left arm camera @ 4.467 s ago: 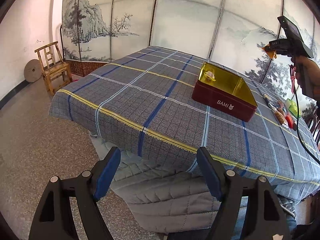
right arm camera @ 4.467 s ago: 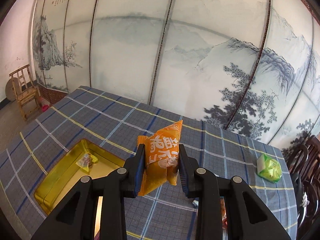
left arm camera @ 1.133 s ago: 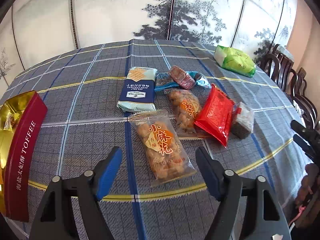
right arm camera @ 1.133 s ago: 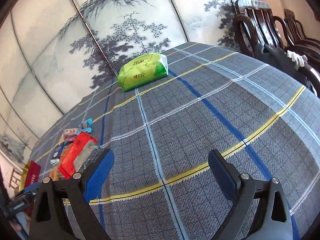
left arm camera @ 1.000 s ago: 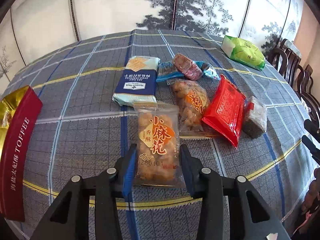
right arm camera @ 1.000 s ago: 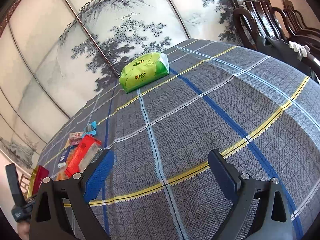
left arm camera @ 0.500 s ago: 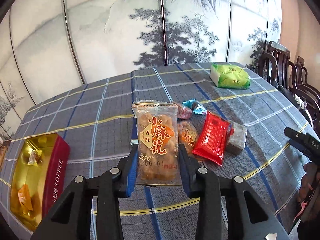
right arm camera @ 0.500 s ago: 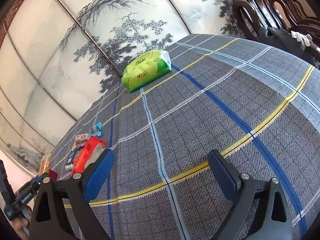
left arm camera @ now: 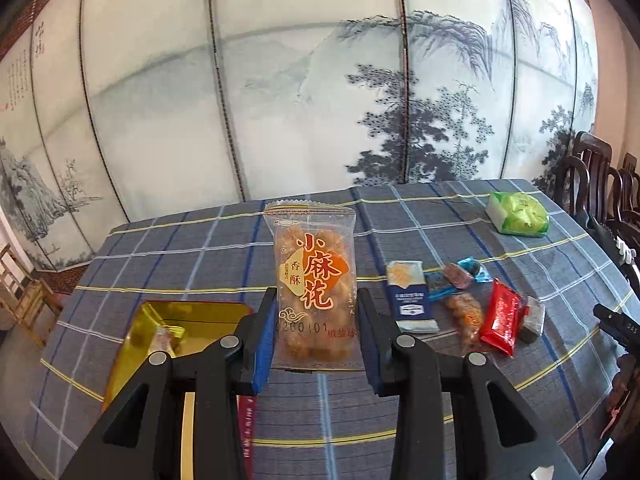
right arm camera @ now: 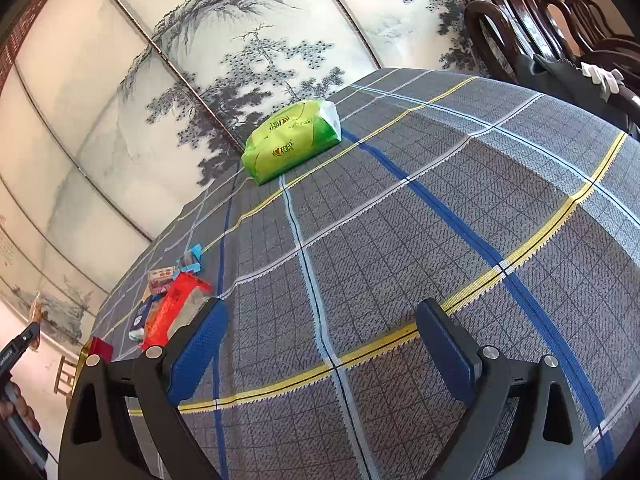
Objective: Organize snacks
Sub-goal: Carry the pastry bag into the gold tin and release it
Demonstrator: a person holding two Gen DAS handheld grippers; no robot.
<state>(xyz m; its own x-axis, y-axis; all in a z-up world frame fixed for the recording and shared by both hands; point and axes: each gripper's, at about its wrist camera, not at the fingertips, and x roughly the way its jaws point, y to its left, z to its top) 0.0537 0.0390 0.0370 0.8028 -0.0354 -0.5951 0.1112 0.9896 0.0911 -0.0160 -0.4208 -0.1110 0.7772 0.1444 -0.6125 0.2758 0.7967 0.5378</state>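
Observation:
My left gripper [left arm camera: 316,336] is shut on a clear packet of fried dough twists [left arm camera: 314,280] and holds it upright above the table, just right of the open gold-lined red tin [left arm camera: 168,328]. The tin holds a small wrapped sweet [left arm camera: 162,338]. Several snacks lie to the right: a blue cracker pack [left arm camera: 410,296], a red packet [left arm camera: 500,318], a twist packet [left arm camera: 466,314]. My right gripper [right arm camera: 320,344] is open and empty over bare tablecloth near the front edge; the red packet [right arm camera: 172,312] lies to its left.
A green tissue pack [left arm camera: 518,219] sits at the table's far right; it also shows in the right wrist view [right arm camera: 294,140]. Dark wooden chairs [right arm camera: 560,20] stand at the right end. A painted screen [left arm camera: 320,100] backs the table. A wooden chair [left arm camera: 20,300] stands left.
My left gripper closed on the twist packet, lifted it off the table and carried it left toward the tin. The right gripper stayed open and nearly still.

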